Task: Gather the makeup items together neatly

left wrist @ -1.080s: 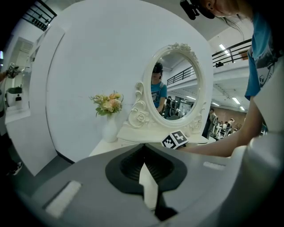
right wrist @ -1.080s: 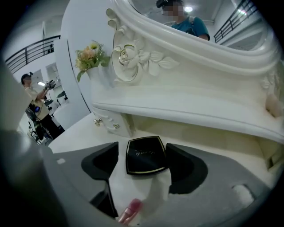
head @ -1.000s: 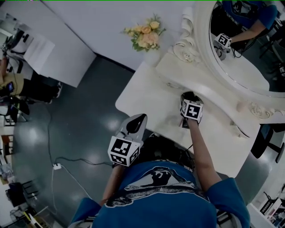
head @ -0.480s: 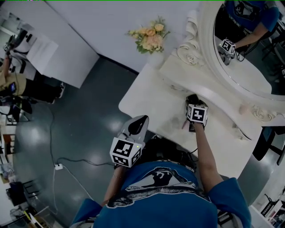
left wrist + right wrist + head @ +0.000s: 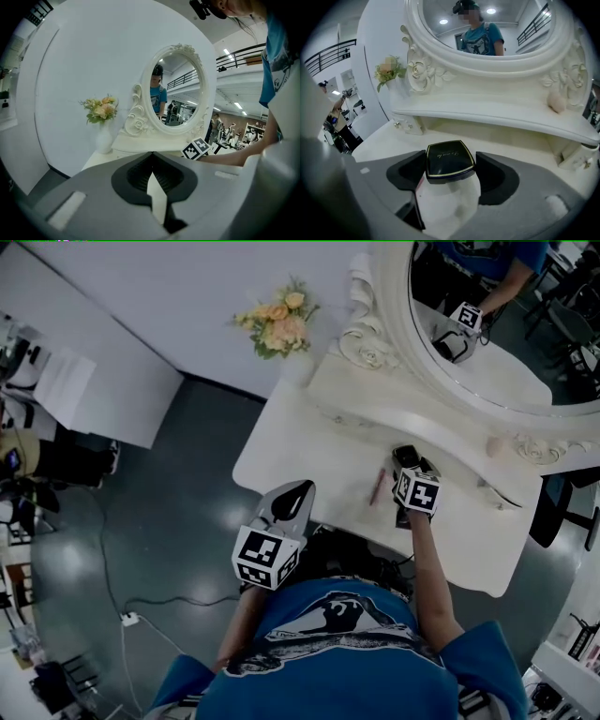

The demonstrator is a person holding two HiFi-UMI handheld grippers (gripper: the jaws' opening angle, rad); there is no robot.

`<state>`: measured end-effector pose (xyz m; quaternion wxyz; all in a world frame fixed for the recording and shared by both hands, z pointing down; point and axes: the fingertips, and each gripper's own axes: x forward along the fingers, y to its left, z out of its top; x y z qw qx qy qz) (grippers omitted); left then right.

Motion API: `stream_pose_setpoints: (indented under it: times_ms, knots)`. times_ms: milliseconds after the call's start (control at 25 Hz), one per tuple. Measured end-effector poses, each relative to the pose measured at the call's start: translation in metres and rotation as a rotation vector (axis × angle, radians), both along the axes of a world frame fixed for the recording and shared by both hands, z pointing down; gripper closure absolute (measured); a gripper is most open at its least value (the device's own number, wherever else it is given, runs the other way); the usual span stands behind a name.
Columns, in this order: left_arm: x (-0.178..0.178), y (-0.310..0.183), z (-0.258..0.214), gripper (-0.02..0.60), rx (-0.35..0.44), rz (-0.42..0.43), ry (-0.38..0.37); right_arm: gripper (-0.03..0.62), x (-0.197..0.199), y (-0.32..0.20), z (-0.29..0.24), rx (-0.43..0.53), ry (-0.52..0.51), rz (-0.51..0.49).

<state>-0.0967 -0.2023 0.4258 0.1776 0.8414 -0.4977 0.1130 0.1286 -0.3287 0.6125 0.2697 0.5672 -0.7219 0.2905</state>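
A vase of flowers (image 5: 272, 326) stands at the back left corner of the dressing table (image 5: 309, 451), beside the carved frame of the oval mirror (image 5: 487, 324).

Left gripper (image 5: 292, 491): positioned at the front edge of the dressing table, near its left corner, pointing toward the mirror. The left gripper view shows its jaw tips pressed together with nothing between them; the claw is clenched and empty.

A thin pink pencil (image 5: 377, 487) lies on the tabletop near the middle of the front edge, just to the left of the right gripper and apart from it.

Right gripper (image 5: 410, 465): positioned over the tabletop in front of the mirror shelf. The right gripper view shows a black compact (image 5: 449, 161) with a gold rim between the jaw pads, lid up, one pad against each side; the claw is grasping the compact.

A beige rounded item (image 5: 556, 102) rests toward the right end of the mirror shelf, against the frame.
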Motion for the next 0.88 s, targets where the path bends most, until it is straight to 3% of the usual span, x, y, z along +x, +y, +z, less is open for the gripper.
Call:
stream_pose_setpoints:
  times_ms: [360,680,880]
  knots:
    - [0.049,-0.012,0.004,0.563,-0.004,0.189,0.003,0.261,0.060,0.067,0.012,-0.064,-0.036,0.235]
    - [0.089,-0.015,0.008,0.563,-0.007,0.341,-0.004,0.261,0.062,0.104,0.031,-0.122,-0.062,0.375]
    - [0.104,-0.015,0.010,0.563,-0.012,0.402,-0.005,0.261,0.062,0.112,0.037,-0.134,-0.135,0.526]
